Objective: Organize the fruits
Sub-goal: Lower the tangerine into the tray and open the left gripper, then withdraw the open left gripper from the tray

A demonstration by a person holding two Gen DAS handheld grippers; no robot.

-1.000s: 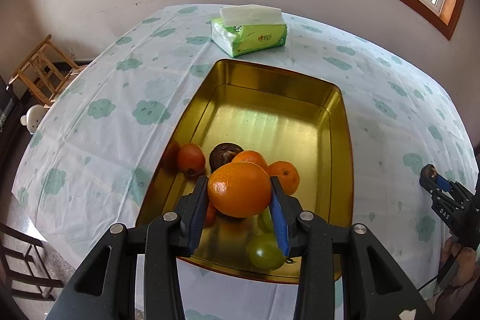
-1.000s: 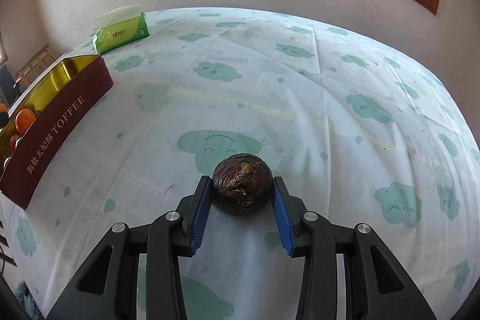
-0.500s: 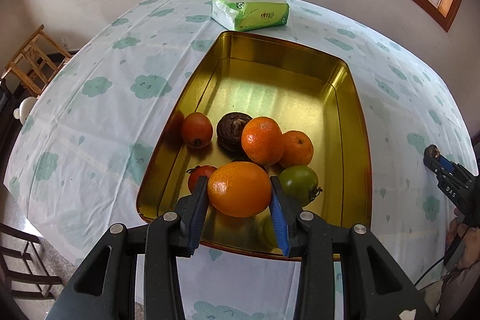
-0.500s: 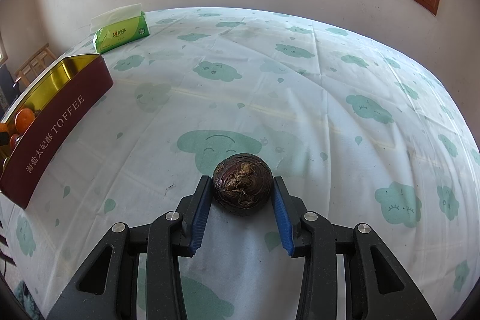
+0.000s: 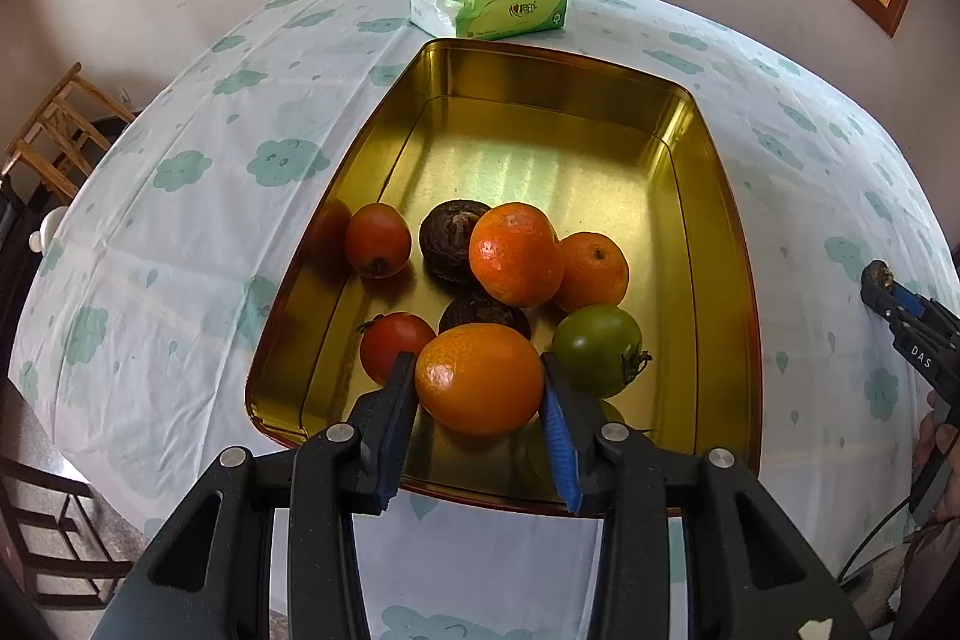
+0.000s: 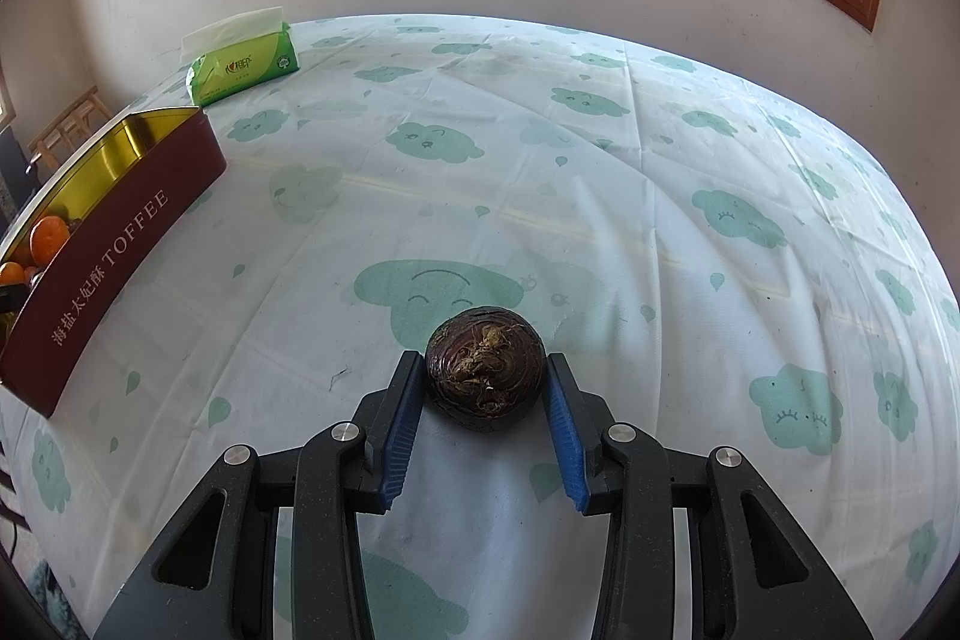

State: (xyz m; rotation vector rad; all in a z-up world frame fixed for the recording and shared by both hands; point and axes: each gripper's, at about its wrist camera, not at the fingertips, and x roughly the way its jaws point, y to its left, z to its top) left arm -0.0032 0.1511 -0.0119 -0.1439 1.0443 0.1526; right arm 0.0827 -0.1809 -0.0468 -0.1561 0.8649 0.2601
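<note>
The left claw (image 5: 480, 388) grips a smooth, glossy orange (image 5: 479, 377) between its blue ribbed pads, low over the near end of a gold-lined rectangular tin (image 5: 714, 196). Crowded just behind it lie two more oranges, two red tomatoes, a green tomato (image 5: 597, 349) and two dark, rough round fruits. The right claw (image 6: 485, 400) is clamped on another dark, wrinkled, fibrous fruit (image 6: 485, 370) down on the cloud-printed cloth of the surface (image 6: 600, 172), well apart from the tin, with a green tissue pack (image 6: 246, 61) beyond.
</note>
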